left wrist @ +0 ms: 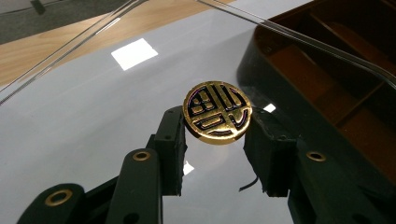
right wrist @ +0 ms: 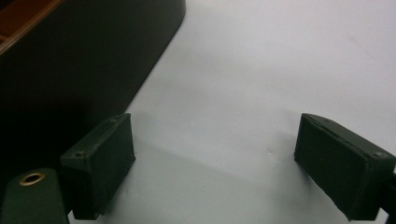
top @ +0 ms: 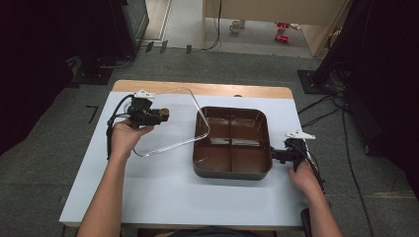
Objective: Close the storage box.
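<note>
Left gripper view: left gripper (left wrist: pixel 217 135) clenches the gold knob (left wrist: pixel 217 112) of the clear lid (left wrist: pixel 93 107), tilted beside the brown compartment tray (top: pixel 232 140), to its right; right gripper (right wrist: pixel 215 163) gapes beside the tray's far wall.

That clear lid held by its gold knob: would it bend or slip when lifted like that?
The clear lid probably stays stiff: its edges look straight though one side is raised. The left tool pinches only the round gold knob, so it might swivel. Its glossy surface looks slippery.
</note>
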The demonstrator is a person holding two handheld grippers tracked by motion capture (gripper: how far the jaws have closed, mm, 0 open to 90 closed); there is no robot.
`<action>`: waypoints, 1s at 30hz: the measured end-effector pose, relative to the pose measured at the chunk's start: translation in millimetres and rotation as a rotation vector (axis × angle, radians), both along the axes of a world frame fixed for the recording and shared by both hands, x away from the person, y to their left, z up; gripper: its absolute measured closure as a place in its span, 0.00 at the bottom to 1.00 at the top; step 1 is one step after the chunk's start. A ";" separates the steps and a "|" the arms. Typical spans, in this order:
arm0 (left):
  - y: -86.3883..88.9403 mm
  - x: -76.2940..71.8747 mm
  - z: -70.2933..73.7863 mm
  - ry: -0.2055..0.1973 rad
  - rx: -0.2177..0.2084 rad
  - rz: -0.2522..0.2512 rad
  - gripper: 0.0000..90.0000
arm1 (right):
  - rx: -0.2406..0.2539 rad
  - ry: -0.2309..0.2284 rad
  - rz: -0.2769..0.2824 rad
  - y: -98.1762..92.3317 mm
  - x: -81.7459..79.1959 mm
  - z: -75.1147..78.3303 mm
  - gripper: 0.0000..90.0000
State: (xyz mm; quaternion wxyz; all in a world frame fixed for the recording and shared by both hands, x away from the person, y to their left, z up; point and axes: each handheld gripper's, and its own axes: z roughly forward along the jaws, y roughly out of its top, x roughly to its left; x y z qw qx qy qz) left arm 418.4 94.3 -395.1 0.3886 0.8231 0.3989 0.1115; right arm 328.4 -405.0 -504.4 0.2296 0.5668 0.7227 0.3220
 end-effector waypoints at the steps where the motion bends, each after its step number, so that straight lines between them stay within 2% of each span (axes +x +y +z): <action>1: -2.9 -1.0 1.3 -0.003 -0.002 -0.009 0.66 | 0.000 0.000 0.000 0.0 0.0 0.0 0.13; 6: -20.9 -4.5 7.3 -0.023 0.003 -0.051 0.66 | -0.001 0.000 0.001 -0.1 0.0 0.0 0.13; 16: -60.6 -10.7 14.9 -0.023 -0.002 -0.150 0.66 | -0.001 0.003 -0.001 0.2 -0.1 0.1 0.13; 19: -69.1 -9.2 14.5 -0.018 -0.008 -0.167 0.66 | -0.001 0.002 -0.001 0.2 0.0 0.0 0.13; 27: -92.7 -6.8 10.3 -0.015 0.011 -0.210 0.66 | 0.000 0.002 -0.002 0.3 0.0 0.1 0.13; 30: -100.8 -6.7 8.3 -0.027 0.008 -0.224 0.66 | -0.001 0.003 -0.001 0.2 -0.1 0.1 0.13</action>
